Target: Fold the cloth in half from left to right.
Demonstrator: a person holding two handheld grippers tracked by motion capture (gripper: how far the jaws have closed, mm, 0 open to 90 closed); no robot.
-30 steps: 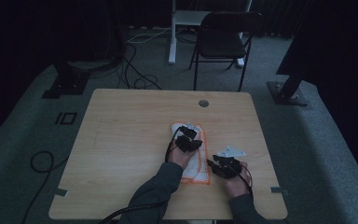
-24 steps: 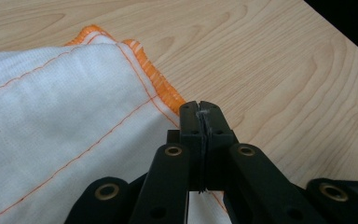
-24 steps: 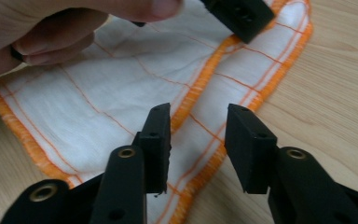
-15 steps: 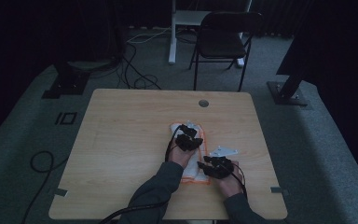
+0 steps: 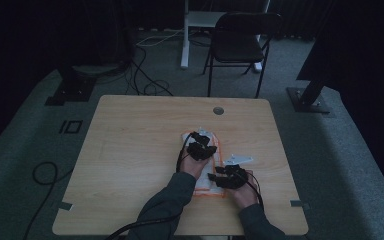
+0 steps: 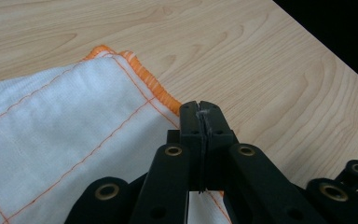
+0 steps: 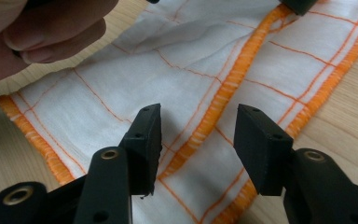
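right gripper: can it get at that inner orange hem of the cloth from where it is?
Probably yes. The right gripper is open, its jaws straddling the orange hem of the cloth with nothing between; the other hand sits off to one side.

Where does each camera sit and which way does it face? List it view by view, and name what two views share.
High view: above the person's side, looking forward and down on the light wooden table; forearms and both grippers show.
Left gripper view: rides the left gripper, jaws shut on the cloth's edge.
Right gripper view: rides the right gripper, jaws open above the cloth.
Shared: the white orange-hemmed cloth.
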